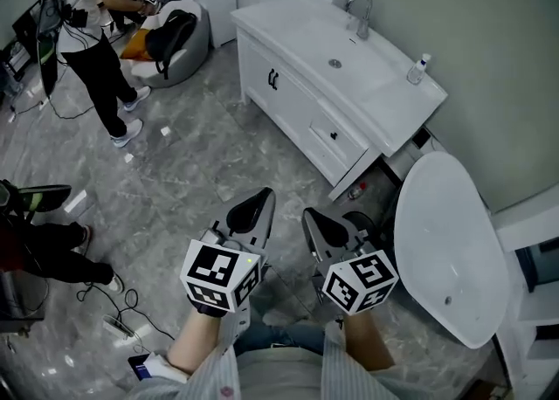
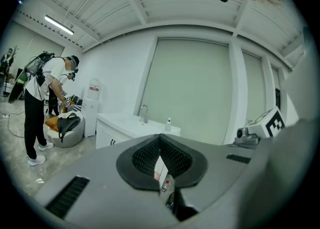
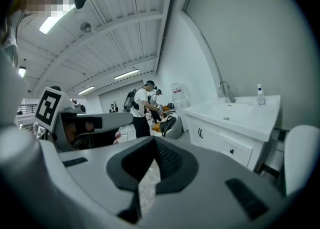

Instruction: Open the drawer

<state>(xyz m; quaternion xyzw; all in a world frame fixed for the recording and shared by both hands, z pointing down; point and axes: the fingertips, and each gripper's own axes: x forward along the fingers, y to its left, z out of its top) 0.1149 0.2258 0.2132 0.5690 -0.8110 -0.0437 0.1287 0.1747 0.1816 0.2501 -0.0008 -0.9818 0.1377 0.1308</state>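
A white vanity cabinet with a sink stands against the wall ahead. Its drawer, shut, carries a small black knob and sits to the right of two cupboard doors; the right gripper view shows the same drawer. My left gripper and right gripper hover side by side over the floor, well short of the cabinet. Both are shut on nothing: the left gripper's pads meet tip to tip, and so do the right gripper's. In the left gripper view the cabinet lies partly behind the jaws.
A large white oval tub stands at my right, close to the right gripper. A faucet and a small bottle are on the countertop. A person bends over a beanbag at far left. Cables lie on the grey floor.
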